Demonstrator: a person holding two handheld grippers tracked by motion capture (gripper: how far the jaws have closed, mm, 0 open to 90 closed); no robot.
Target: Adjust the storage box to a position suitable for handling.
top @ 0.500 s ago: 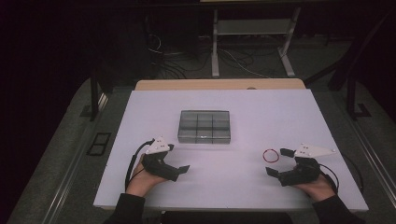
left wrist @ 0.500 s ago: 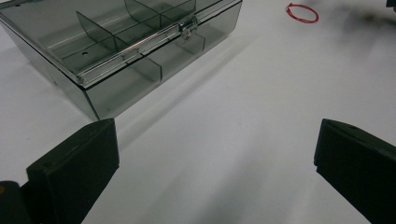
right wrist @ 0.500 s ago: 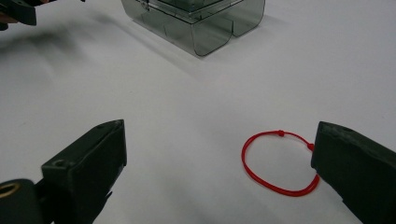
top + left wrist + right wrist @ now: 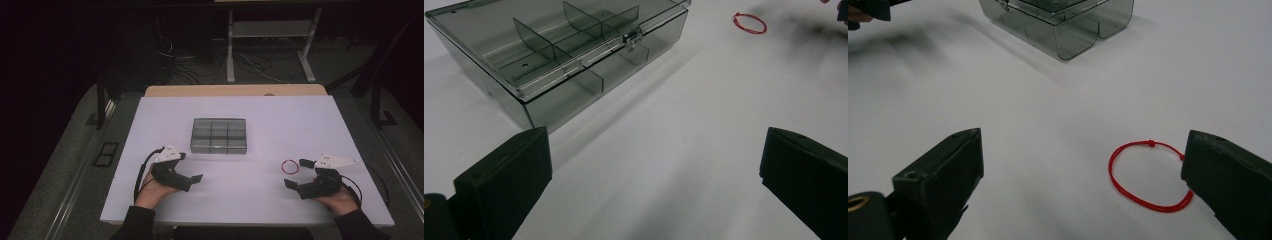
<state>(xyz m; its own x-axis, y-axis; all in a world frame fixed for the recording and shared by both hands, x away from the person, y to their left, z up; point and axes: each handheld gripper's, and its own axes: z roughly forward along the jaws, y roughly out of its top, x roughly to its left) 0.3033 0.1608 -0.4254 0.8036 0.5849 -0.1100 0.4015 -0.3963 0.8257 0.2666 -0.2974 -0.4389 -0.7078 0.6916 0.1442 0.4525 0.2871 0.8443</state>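
A smoky clear compartment box (image 4: 219, 135) with its lid down sits in the middle of the white table (image 4: 260, 115). A thin red string loop (image 4: 289, 166) lies on the table right of centre. My right gripper (image 4: 298, 173) is open just right of the loop, its jaws pointing left. In the right gripper view the loop (image 4: 1148, 175) lies low between the wide jaws, its edge slipping behind the right-hand one. My left gripper (image 4: 190, 167) is open and holds nothing, in front of the box's left corner. The left gripper view has the box (image 4: 559, 55) ahead and the loop (image 4: 749, 23) far off.
The white table's near edge (image 4: 240, 222) runs just under both hands. A wooden strip (image 4: 235, 90) shows behind the table, and a metal stand with cables (image 4: 230, 55) stands on the dark floor beyond. Bare tabletop lies between the two grippers.
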